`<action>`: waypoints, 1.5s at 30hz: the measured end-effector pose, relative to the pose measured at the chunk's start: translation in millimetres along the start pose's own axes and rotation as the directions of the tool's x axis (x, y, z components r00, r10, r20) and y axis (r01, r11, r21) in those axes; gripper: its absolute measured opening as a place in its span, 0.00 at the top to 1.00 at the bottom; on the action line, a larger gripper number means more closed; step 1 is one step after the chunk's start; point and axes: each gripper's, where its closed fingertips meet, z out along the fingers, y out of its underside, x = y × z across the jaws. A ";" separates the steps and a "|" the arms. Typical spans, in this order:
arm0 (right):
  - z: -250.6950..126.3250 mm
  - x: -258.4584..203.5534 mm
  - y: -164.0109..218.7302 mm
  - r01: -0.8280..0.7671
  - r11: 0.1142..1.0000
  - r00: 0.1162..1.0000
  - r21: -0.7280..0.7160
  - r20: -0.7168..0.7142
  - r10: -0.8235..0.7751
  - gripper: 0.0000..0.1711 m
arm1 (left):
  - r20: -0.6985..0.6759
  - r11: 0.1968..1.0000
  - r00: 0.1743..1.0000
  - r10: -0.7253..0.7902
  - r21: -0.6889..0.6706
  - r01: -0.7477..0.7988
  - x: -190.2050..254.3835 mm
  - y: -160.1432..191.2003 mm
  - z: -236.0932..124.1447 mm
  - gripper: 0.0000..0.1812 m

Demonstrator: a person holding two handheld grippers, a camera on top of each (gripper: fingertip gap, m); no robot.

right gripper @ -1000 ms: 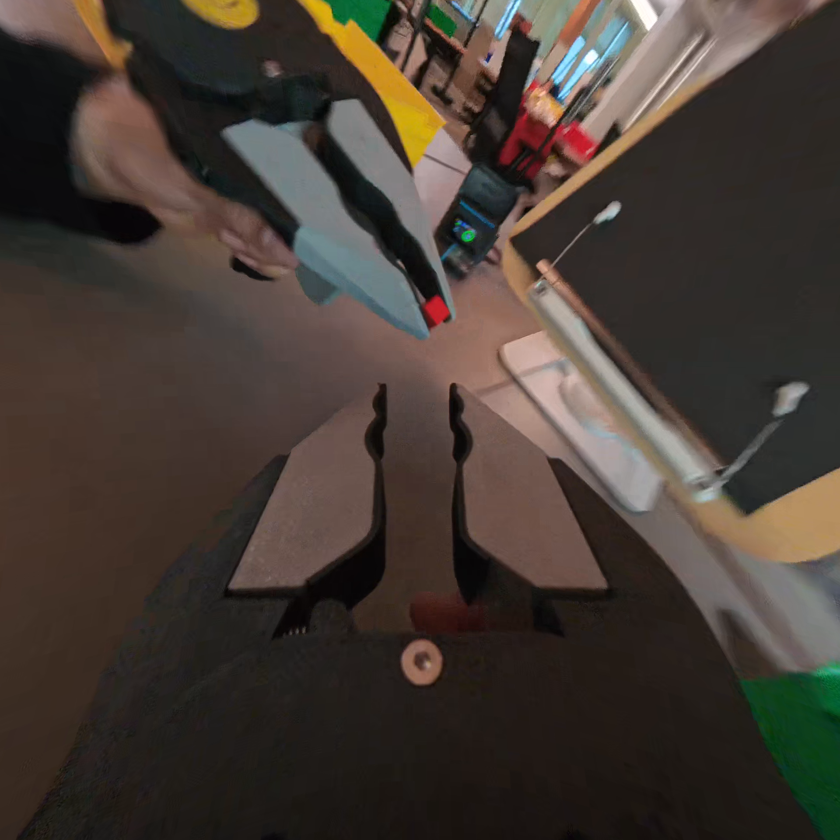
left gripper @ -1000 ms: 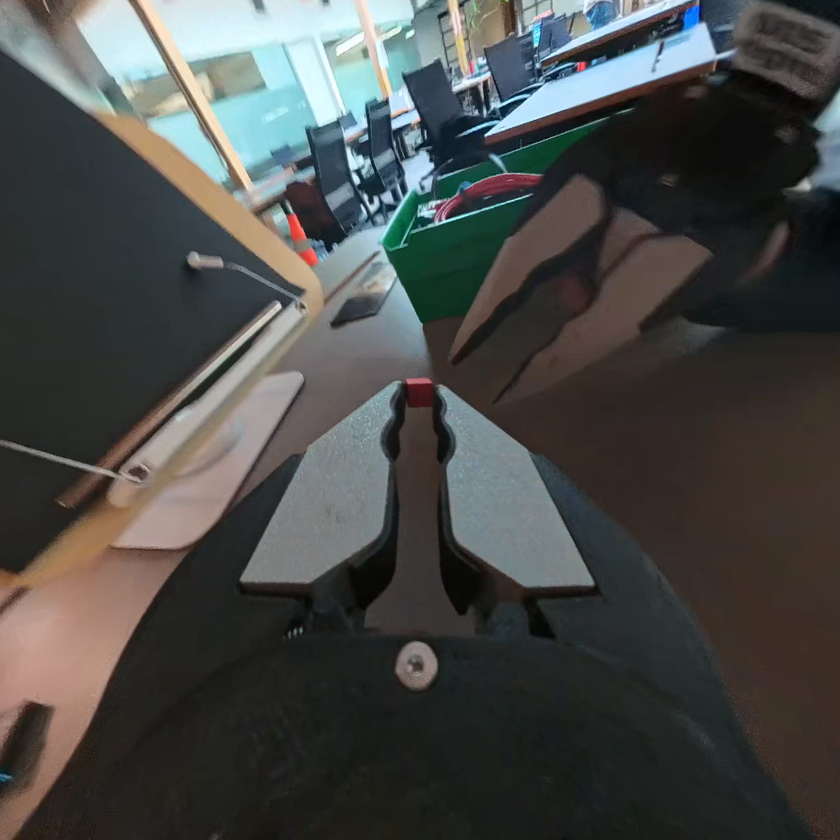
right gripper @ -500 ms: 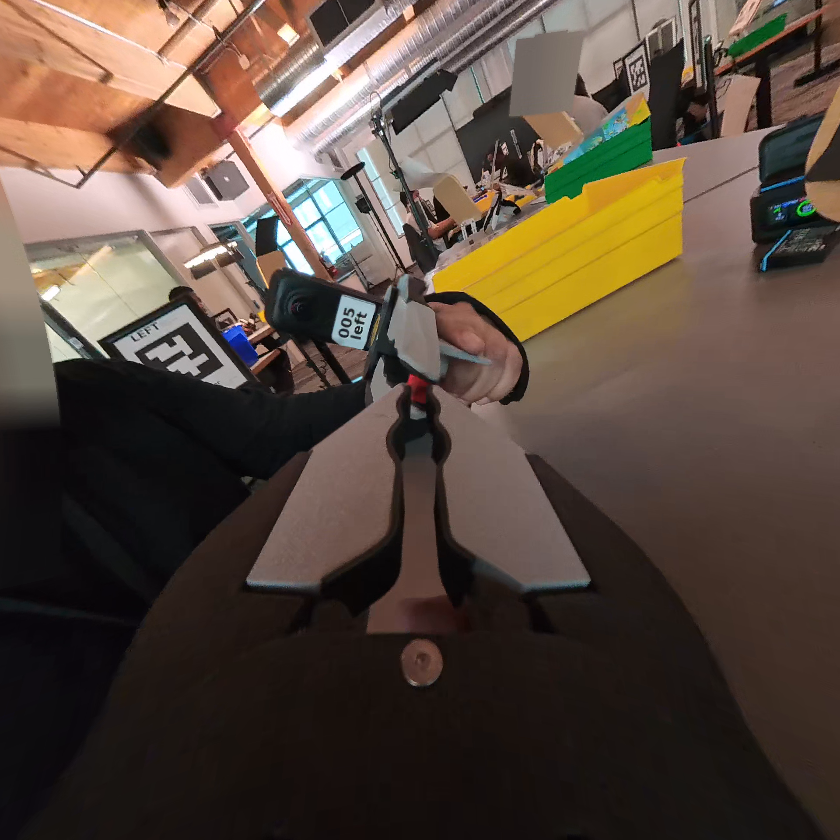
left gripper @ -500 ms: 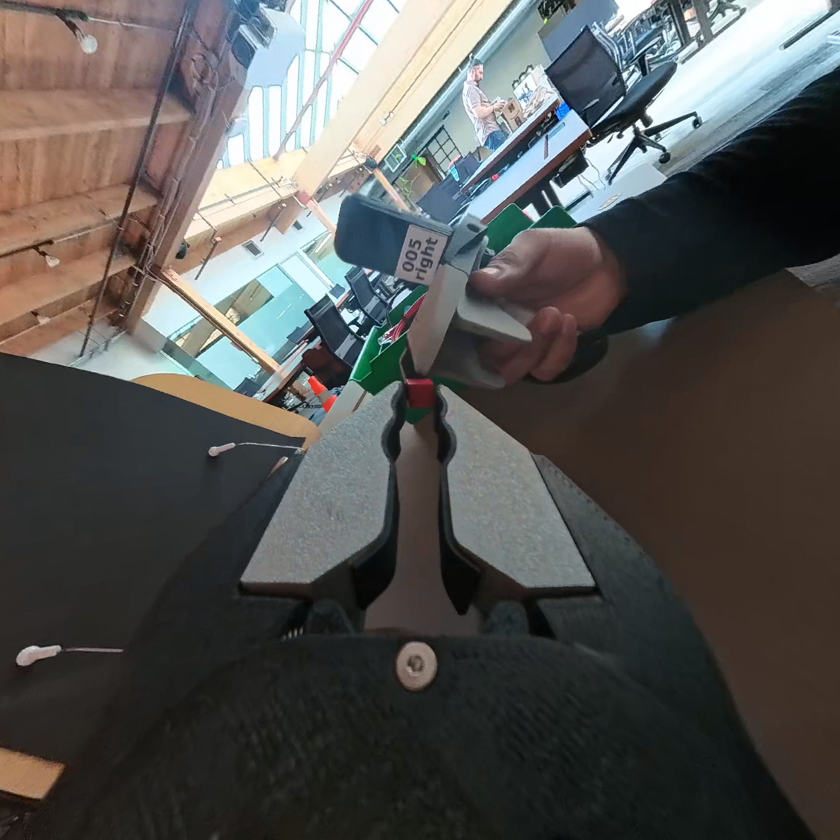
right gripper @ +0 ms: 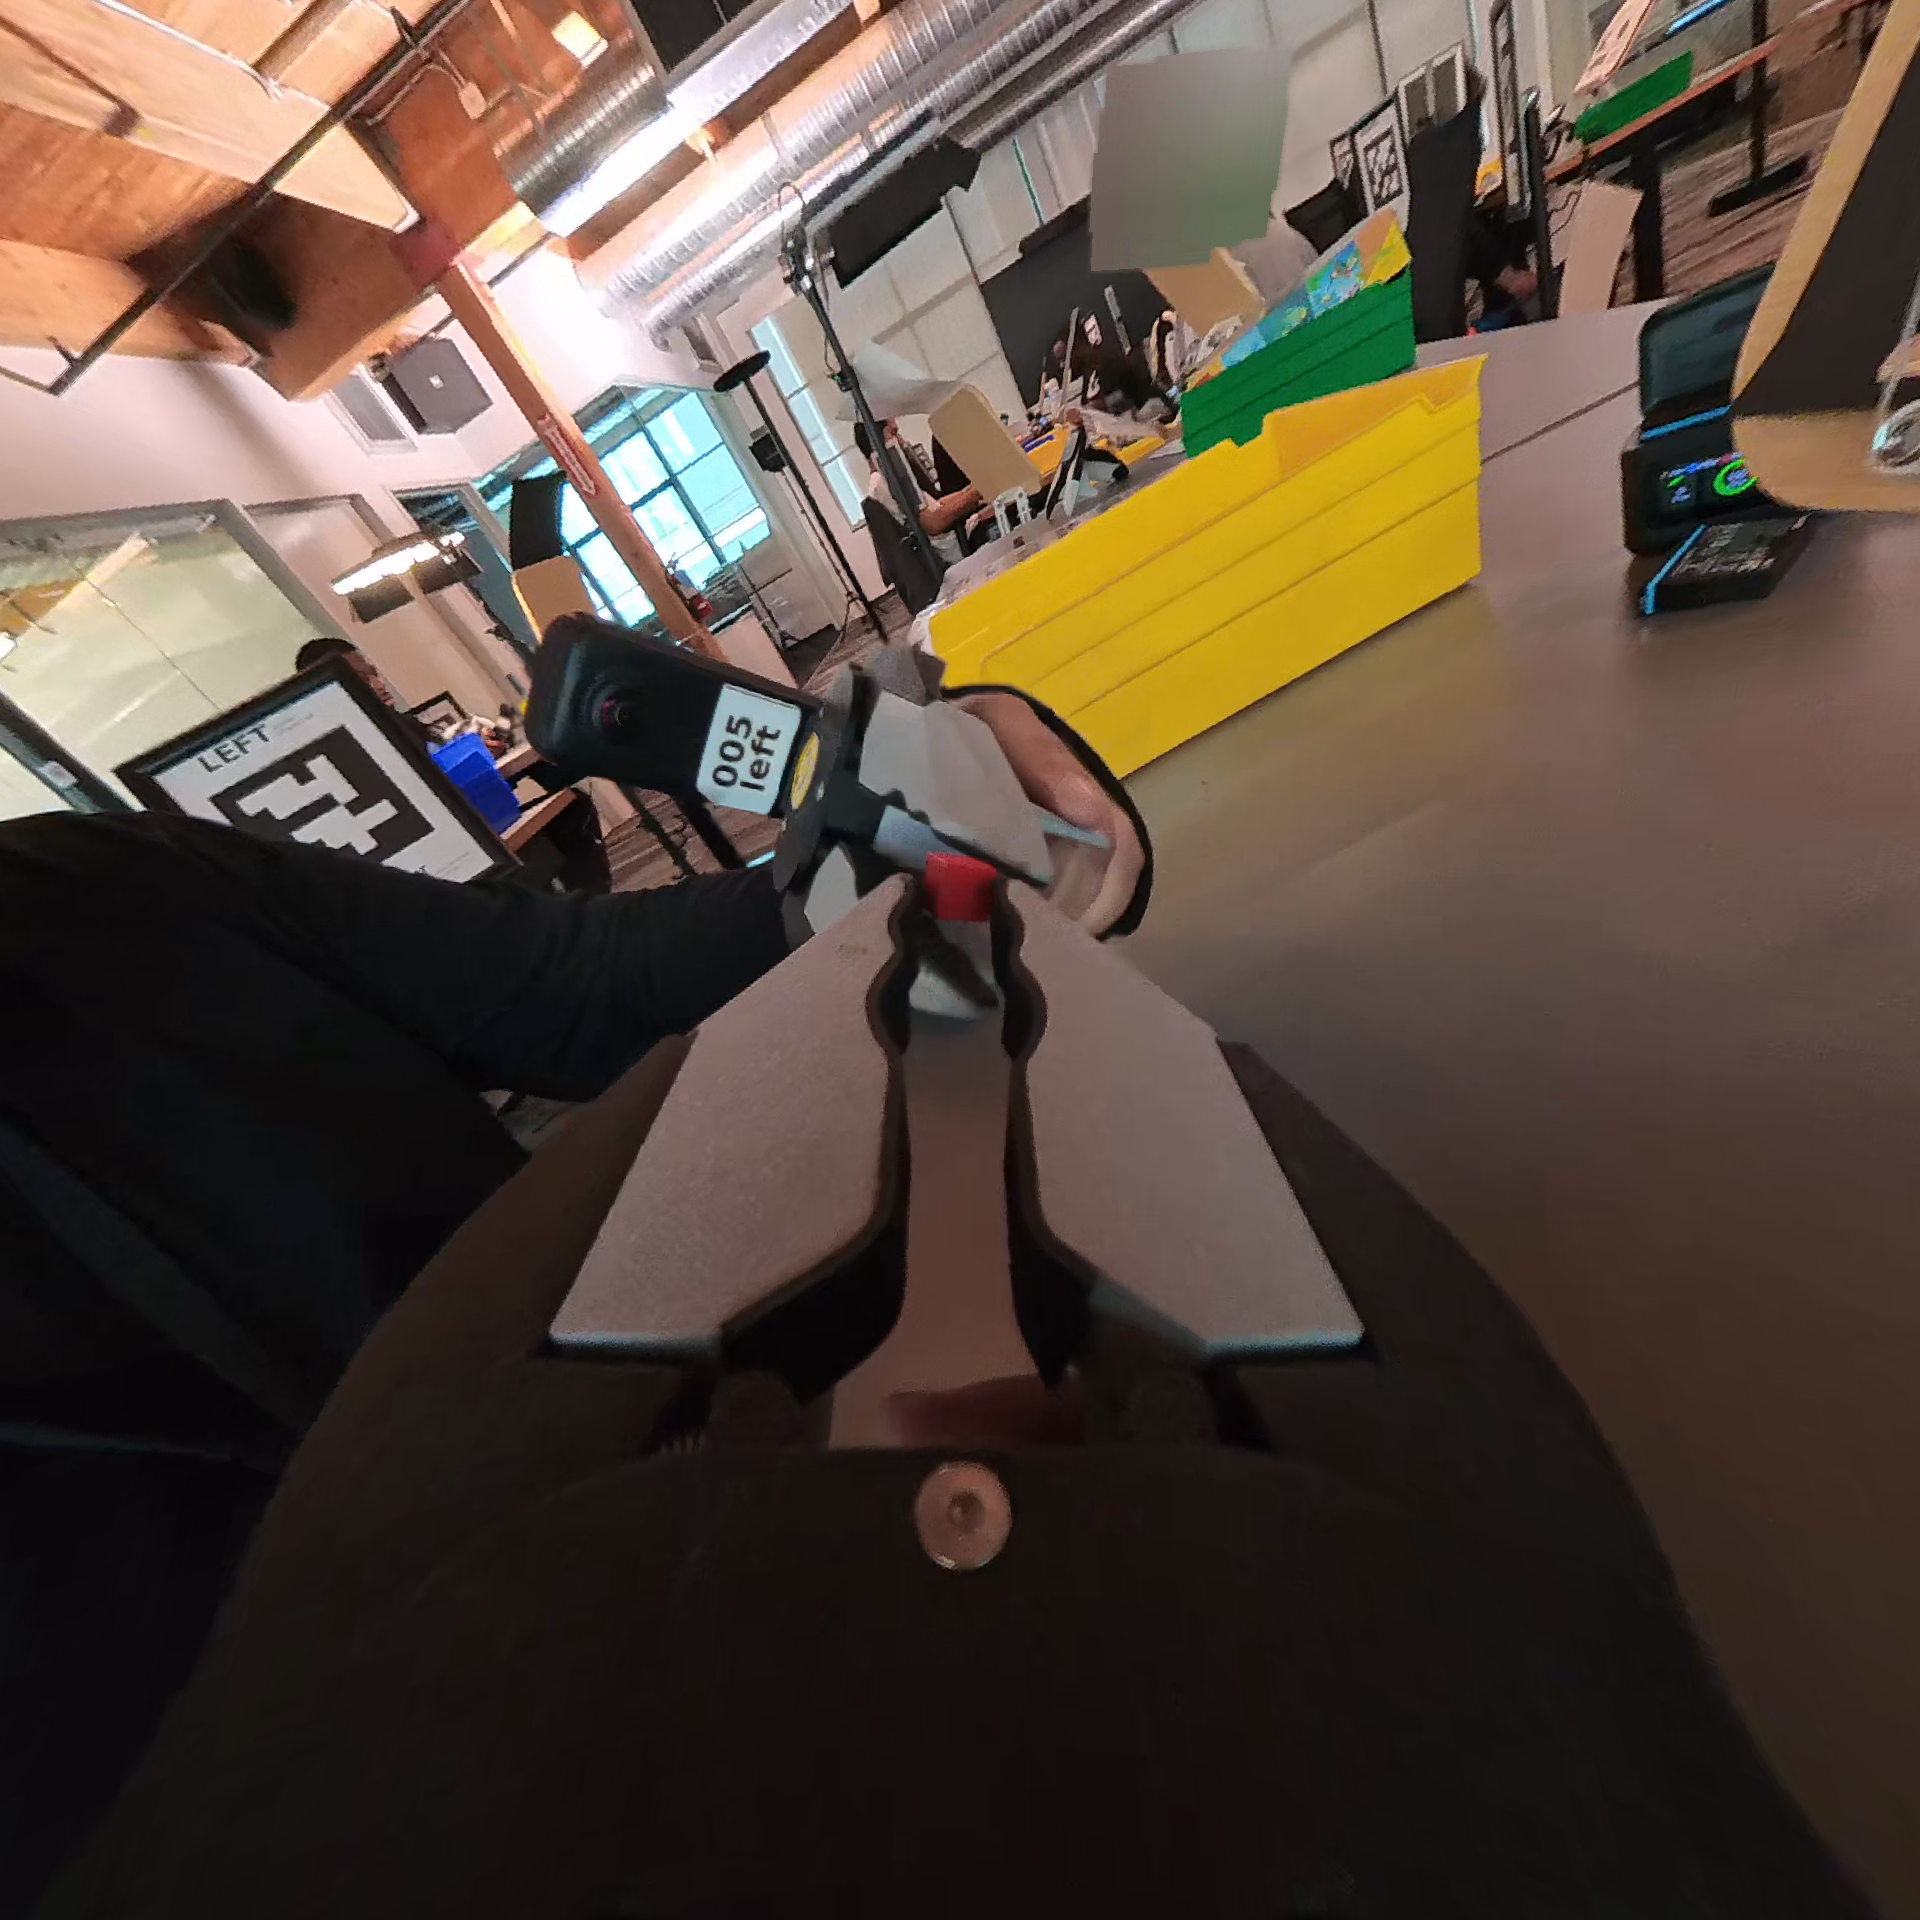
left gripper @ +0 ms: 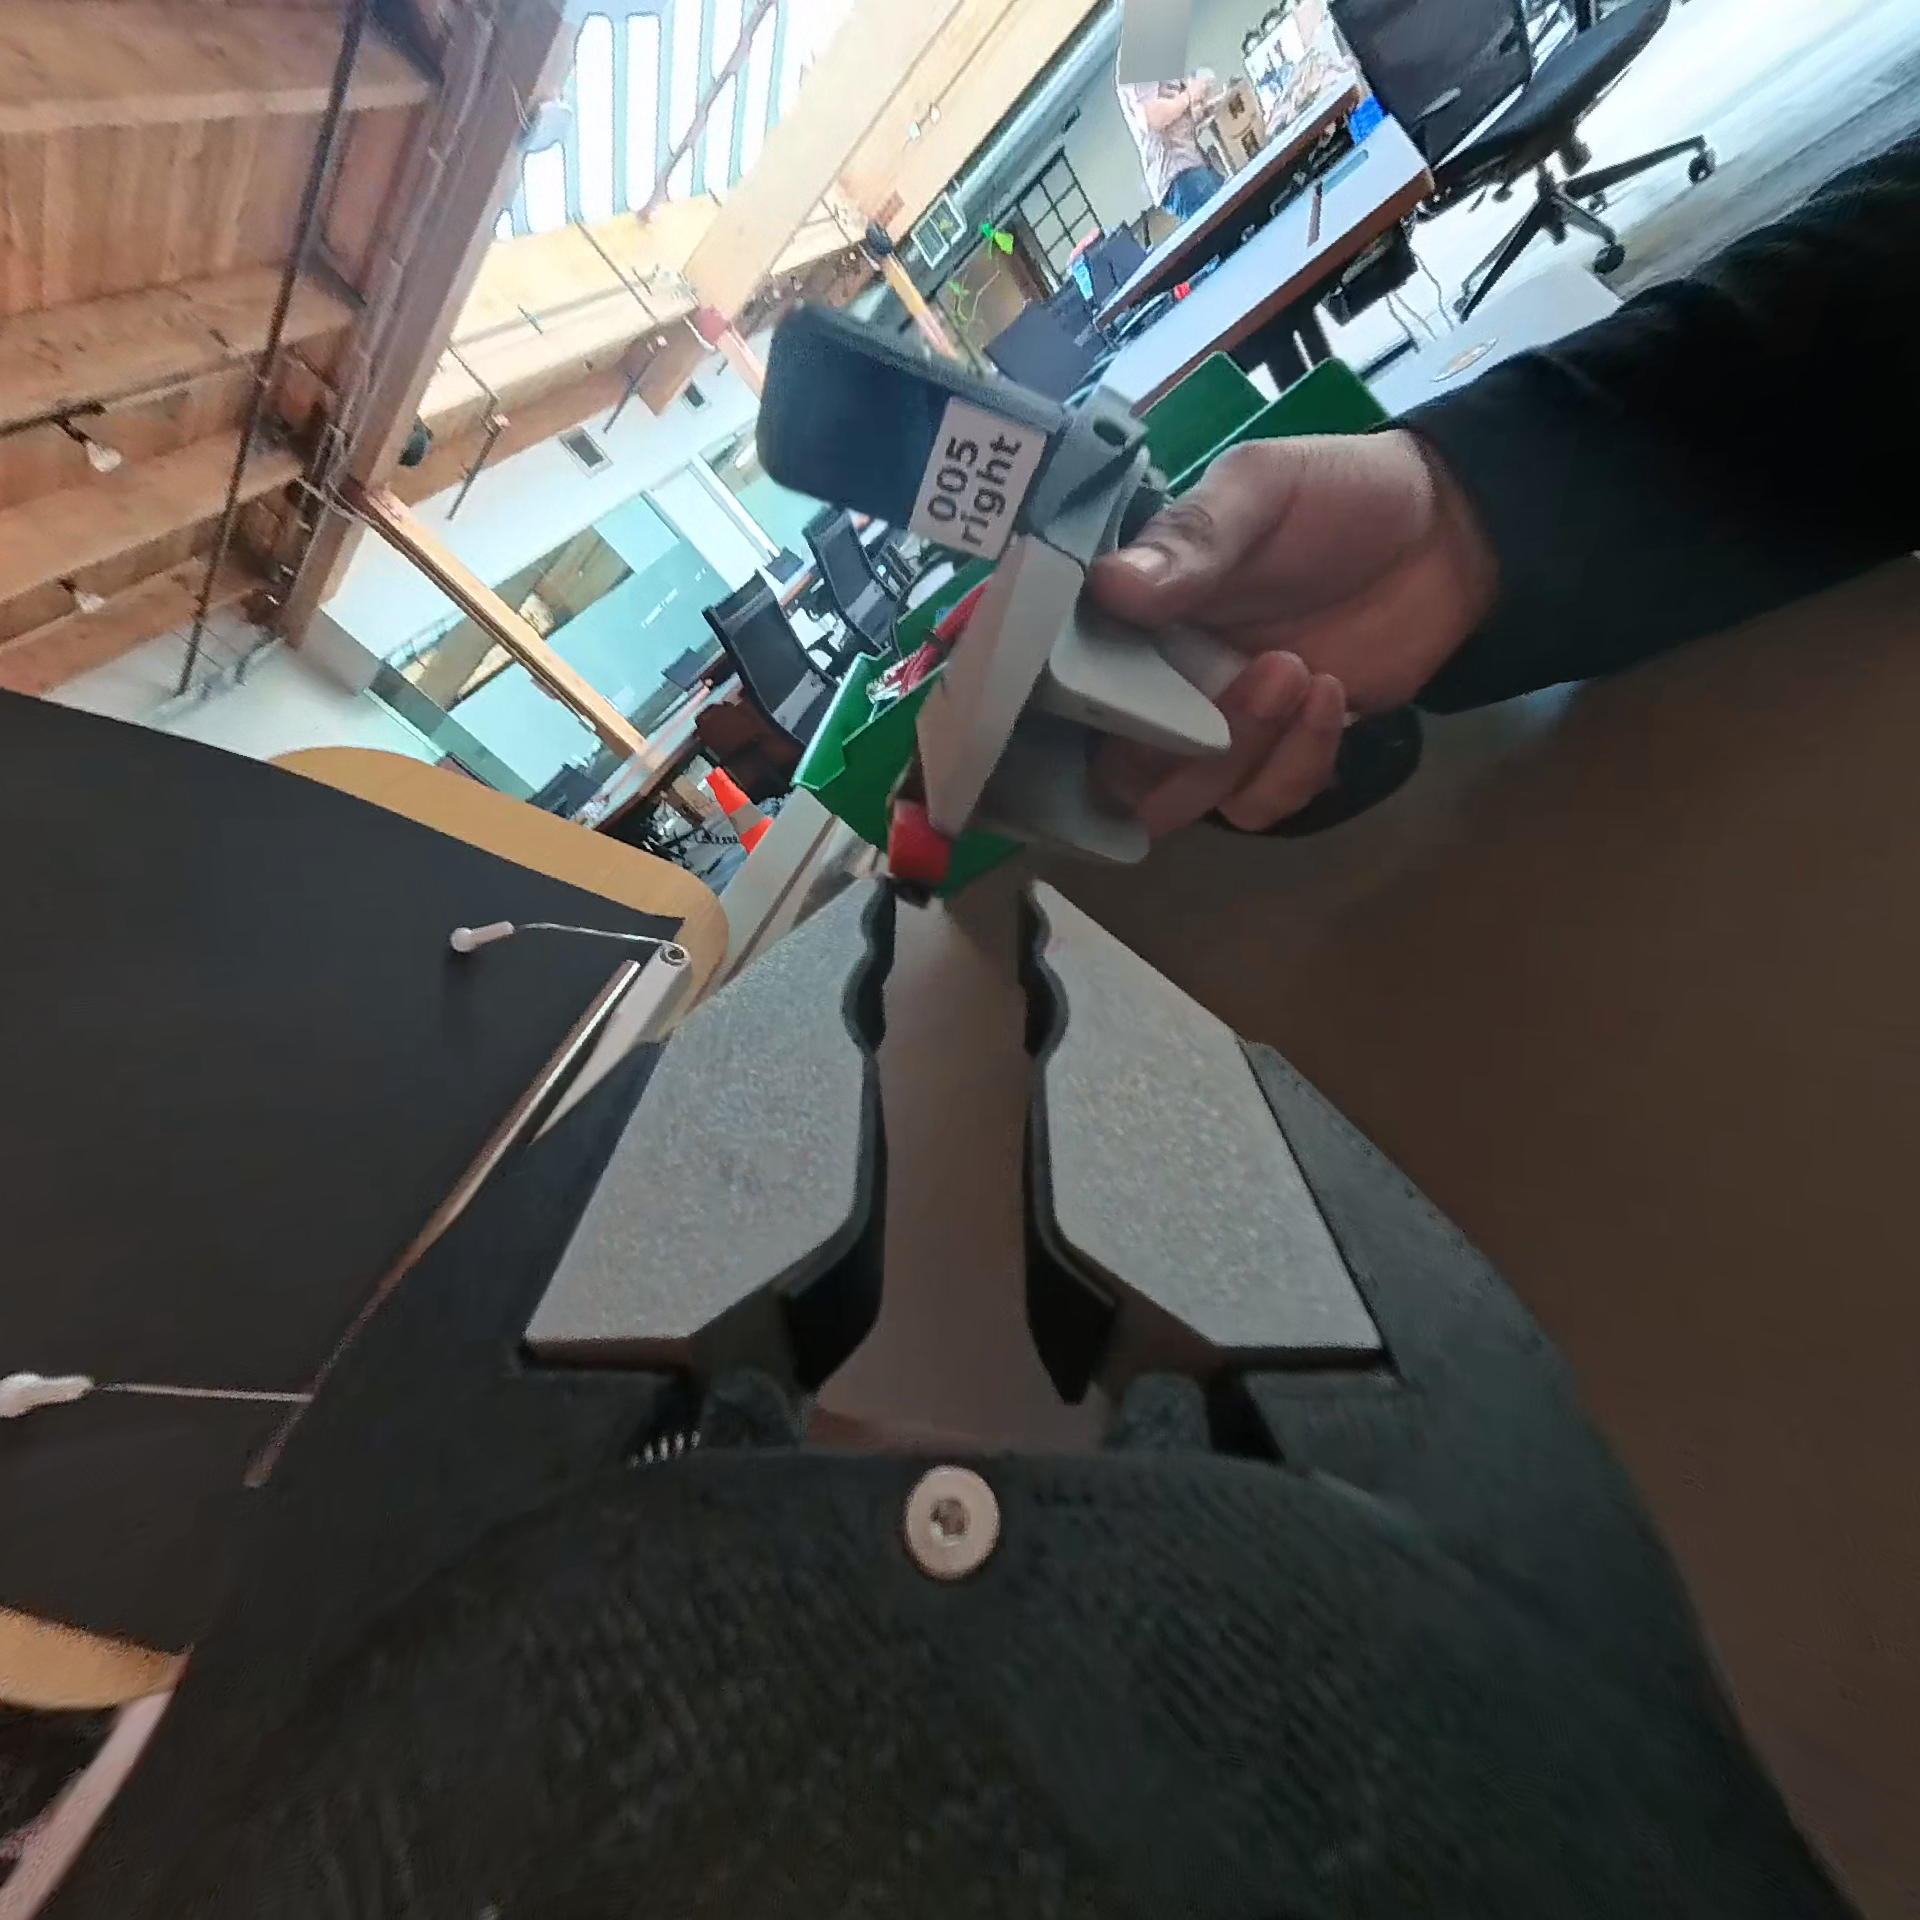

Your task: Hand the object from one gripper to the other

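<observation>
- While the left tool point(left gripper: 956, 925) sits with its fingers spread wide and nothing between them, the red block point(left gripper: 920, 840) is right at its left fingertip. I can't tell if it's actually touching.
- Right tool point(right gripper: 956, 920) is squeezed narrow on that block, pinching it at the very tips, up in the air over the brown desk point(right gripper: 1558, 987).
- From the right wrist view, the left tool's grey fingers sit just behind the block, with a hand point(right gripper: 1081, 821) wrapped round its grip.
- Close on the left tool's left side there's a black board point(left gripper: 260, 1039) with a wooden edge.
- Farther ahead of the left tool: a green bin point(left gripper: 852, 727).
- Ahead and to the right of the right tool: a yellow bin point(right gripper: 1247, 592) on the desk, well away.
</observation>
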 end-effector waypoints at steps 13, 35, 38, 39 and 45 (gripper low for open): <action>-43.4 -13.4 -25.3 0.298 0.955 0.862 0.010 -0.433 -0.264 0.95 | 0.058 0.982 0.991 -0.117 -0.141 0.125 -11.4 35.6 8.0 0.89; -410.4 47.3 33.6 -0.343 0.863 0.012 -0.371 -0.920 -0.391 0.93 | 0.127 0.939 0.971 -0.202 -0.255 0.229 -22.1 66.7 7.7 0.91; -419.1 43.6 29.1 -0.375 0.862 -0.015 -0.341 -0.928 -0.373 0.81 | 0.122 0.936 0.970 -0.208 -0.263 0.234 -21.6 68.2 8.1 0.91; -420.7 40.4 23.4 -0.368 0.865 -0.027 -0.342 -0.925 -0.378 0.80 | 0.120 0.937 0.971 -0.206 -0.263 0.231 -21.3 68.1 8.3 0.91; -396.4 23.8 -15.7 -0.256 0.913 0.020 -0.318 -0.946 -0.324 0.77 | 0.099 0.934 0.976 -0.195 -0.284 0.216 -15.8 69.0 10.7 0.91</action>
